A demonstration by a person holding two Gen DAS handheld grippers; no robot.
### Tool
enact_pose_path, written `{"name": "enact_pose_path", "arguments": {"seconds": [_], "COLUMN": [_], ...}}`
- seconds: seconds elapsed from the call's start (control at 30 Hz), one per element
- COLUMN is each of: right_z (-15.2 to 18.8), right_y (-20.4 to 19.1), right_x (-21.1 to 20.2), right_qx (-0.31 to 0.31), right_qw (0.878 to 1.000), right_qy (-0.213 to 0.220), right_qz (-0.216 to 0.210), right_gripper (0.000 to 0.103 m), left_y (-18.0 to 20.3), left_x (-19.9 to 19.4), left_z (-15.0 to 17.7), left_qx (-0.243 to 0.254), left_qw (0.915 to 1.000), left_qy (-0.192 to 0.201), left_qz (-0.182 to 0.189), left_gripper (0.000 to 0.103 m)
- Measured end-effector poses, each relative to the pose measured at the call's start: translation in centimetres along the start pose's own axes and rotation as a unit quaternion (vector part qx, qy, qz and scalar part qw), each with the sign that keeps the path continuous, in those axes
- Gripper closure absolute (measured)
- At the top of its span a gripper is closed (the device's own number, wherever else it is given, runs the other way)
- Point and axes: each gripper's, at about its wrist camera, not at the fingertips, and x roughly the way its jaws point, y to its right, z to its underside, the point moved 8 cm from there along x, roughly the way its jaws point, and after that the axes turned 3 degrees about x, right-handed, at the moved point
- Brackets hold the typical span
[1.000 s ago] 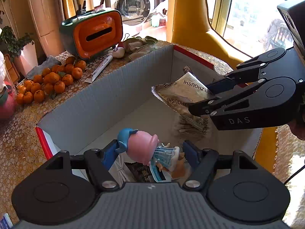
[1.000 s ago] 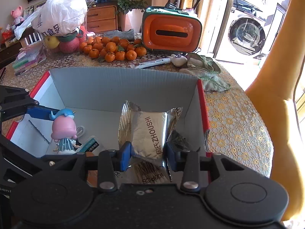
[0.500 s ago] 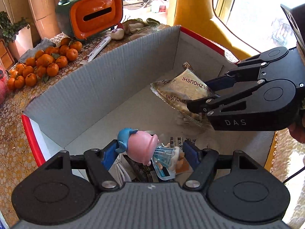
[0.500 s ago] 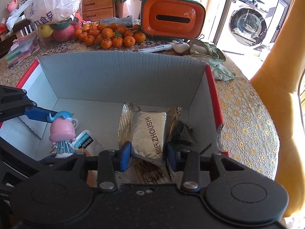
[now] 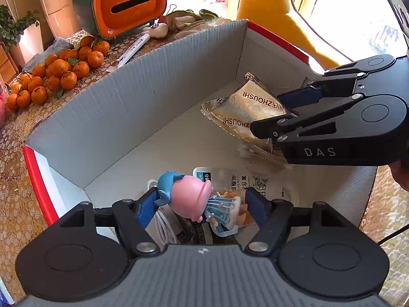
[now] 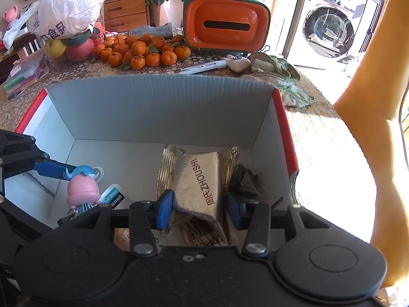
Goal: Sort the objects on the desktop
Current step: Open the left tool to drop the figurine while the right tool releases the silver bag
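From the left wrist view, we've dropped lower into the cardboard box [image 5: 143, 87] than we were 1 second ago; the walls fill more of the frame now and the tangerines [image 5: 58, 71] have slid up toward the corner. Our left gripper [image 5: 202, 204] is still clamped on the pink-headed figurine [image 5: 194, 199], which hangs just over the flat snack pouch [image 5: 245, 181] and white cable [image 5: 163, 225] on the box floor. Across from us the right gripper [image 5: 281, 117] has its fingers pinched on the silver ZHOUSHI packet [image 5: 250, 102].

From the right wrist view, same story: the right gripper [image 6: 199, 207] squeezes the silver ZHOUSHI packet [image 6: 202, 181], whose far end now looks to be down in the box's right half, beside a dark wrapper [image 6: 245, 181]. The figurine [image 6: 83, 192] sits low at the left.

So both things are basically at drop height, we reckon. Letting go looks like the next step.
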Motion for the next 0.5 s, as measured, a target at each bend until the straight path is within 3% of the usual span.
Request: {"name": "enact_pose_path", "arguments": {"seconds": [0.5], "right_z": [0.1], "right_y": [0.1], "right_x": [-2.8], "right_qx": [0.017], "right_qw": [1.0], "right_qy": [0.019], "right_qz": [-0.01], "right_gripper": [0.043], "left_y": [0.2], "left_x": [-2.3], "left_z": [0.3], "left_qx": [-0.009], "left_qw": [0.9998], "left_qy": [0.019], "left_qz": [-0.002], "left_gripper": [0.029]}}
